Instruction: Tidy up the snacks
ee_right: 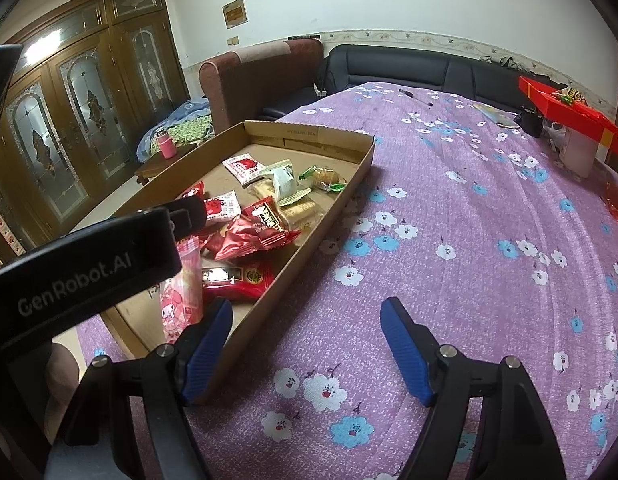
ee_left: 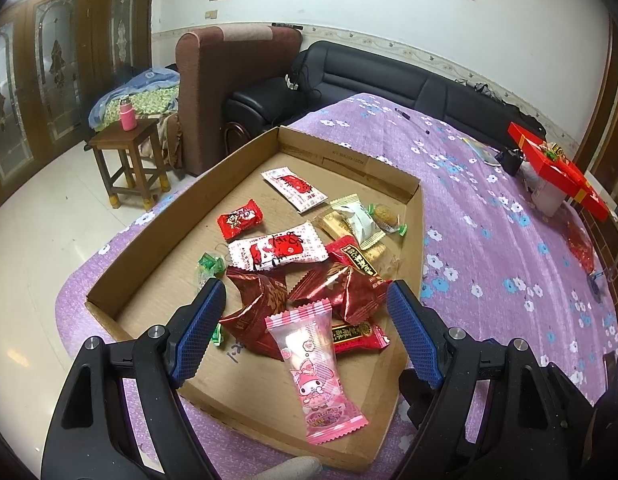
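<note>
A shallow cardboard tray (ee_left: pixel 413 204) lies on the purple flowered tablecloth and holds several wrapped snacks. A pink My Melody packet (ee_left: pixel 315 368) lies nearest, with dark red packets (ee_left: pixel 257 304), a white-and-red packet (ee_left: pixel 277 250) and a small red candy (ee_left: pixel 240 219) behind it. My left gripper (ee_left: pixel 305 334) is open above the tray, its blue pads either side of the pink packet, holding nothing. My right gripper (ee_right: pixel 307 346) is open and empty above the cloth, just right of the tray's edge (ee_right: pixel 309 240). The left gripper body (ee_right: pixel 81 276) hides part of the tray in the right wrist view.
A red box (ee_right: pixel 569 114) sits on a white stand at the table's far right. A pen (ee_right: pixel 415 97) lies at the far edge. A black sofa (ee_left: pixel 389 76), a brown armchair (ee_left: pixel 237 80) and a wooden stool (ee_left: pixel 129 156) with a pink bottle stand beyond.
</note>
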The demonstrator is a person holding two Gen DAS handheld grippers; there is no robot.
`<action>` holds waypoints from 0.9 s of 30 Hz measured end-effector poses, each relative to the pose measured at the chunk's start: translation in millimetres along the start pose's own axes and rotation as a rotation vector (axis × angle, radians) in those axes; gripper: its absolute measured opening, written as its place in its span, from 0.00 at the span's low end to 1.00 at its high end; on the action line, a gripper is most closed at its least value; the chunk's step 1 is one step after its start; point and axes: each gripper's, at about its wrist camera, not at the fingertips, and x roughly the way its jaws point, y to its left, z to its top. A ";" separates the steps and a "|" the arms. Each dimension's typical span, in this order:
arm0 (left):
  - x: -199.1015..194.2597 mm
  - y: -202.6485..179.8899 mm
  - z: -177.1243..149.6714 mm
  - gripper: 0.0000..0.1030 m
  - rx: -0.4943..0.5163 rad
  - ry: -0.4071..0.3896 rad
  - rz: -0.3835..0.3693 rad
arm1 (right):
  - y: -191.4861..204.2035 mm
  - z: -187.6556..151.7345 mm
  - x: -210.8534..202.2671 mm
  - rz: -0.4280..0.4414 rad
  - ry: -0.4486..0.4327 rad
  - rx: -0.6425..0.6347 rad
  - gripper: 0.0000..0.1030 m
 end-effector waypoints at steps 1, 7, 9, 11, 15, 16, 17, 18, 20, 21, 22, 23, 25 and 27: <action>0.0 0.2 -0.5 0.81 -0.002 0.001 -0.001 | 0.1 0.0 0.0 0.000 0.000 0.000 0.76; 0.7 0.2 -1.0 0.81 -0.002 0.003 -0.005 | 1.0 -1.1 0.9 0.000 0.003 -0.002 0.77; 1.4 0.2 -1.7 0.81 -0.004 0.004 -0.012 | 1.3 -1.3 0.8 0.000 0.002 -0.002 0.77; 2.1 0.3 -1.9 0.81 -0.006 0.005 -0.014 | 1.1 -1.2 1.2 0.000 0.003 -0.003 0.77; 2.6 0.6 -2.3 0.81 -0.009 0.008 -0.012 | 3.7 -2.6 2.2 0.001 0.006 -0.011 0.77; 2.9 0.8 -2.8 0.81 -0.010 0.010 -0.013 | 4.6 -2.2 2.5 0.001 0.007 -0.015 0.77; 2.9 0.4 -3.2 0.81 -0.011 0.011 -0.014 | 5.6 -2.4 2.8 0.002 0.007 -0.019 0.77; 3.6 1.0 -2.5 0.81 -0.011 0.012 -0.014 | 6.5 -2.1 3.0 0.003 0.008 -0.022 0.77; 3.0 0.8 -3.0 0.81 -0.010 0.011 -0.019 | 8.7 -1.3 3.8 0.006 0.010 -0.030 0.77; 2.9 1.5 -2.5 0.81 -0.009 0.012 -0.030 | 9.3 -0.8 4.0 0.008 0.011 -0.035 0.77; 2.2 1.6 -2.8 0.81 -0.010 0.014 -0.040 | 9.6 -0.5 4.2 0.010 0.012 -0.039 0.77; 1.6 1.6 -3.0 0.81 -0.010 0.019 -0.050 | 10.5 -0.3 4.4 0.011 0.012 -0.044 0.77; 1.5 1.1 -3.0 0.81 -0.012 0.032 -0.060 | 10.8 0.4 4.1 0.011 0.009 -0.046 0.77; 2.5 0.5 -3.0 0.81 -0.015 0.050 -0.069 | 8.8 1.8 2.9 0.014 0.005 -0.039 0.77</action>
